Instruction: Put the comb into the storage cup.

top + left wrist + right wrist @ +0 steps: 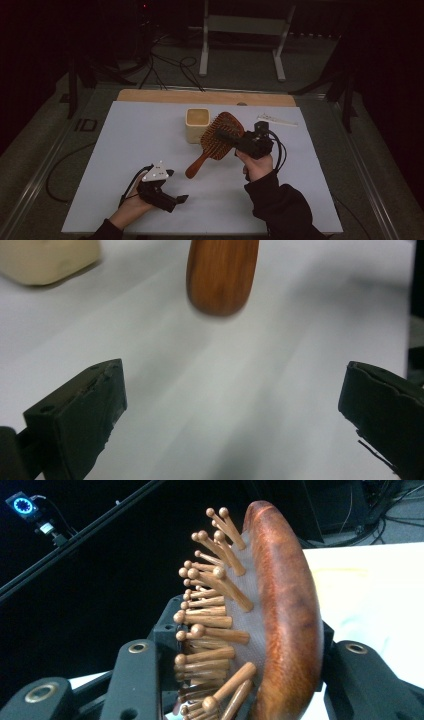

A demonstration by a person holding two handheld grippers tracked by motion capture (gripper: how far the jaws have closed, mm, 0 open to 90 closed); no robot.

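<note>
**Where your three cameras look**

Your high view sits above your side of the table point(125, 150) and looks forward and down, so you see the whole white surface, your forearms at the near edge and the dark floor beyond the far edge.

Your left gripper view rides low, close to the table surface, and looks along its two black jaws toward the handle end of the wooden hairbrush point(222, 275) and a cream box point(47, 260).

Your right gripper view is very near the brush head and looks past it to the dark room. All three views share the hairbrush point(216, 140).
</note>
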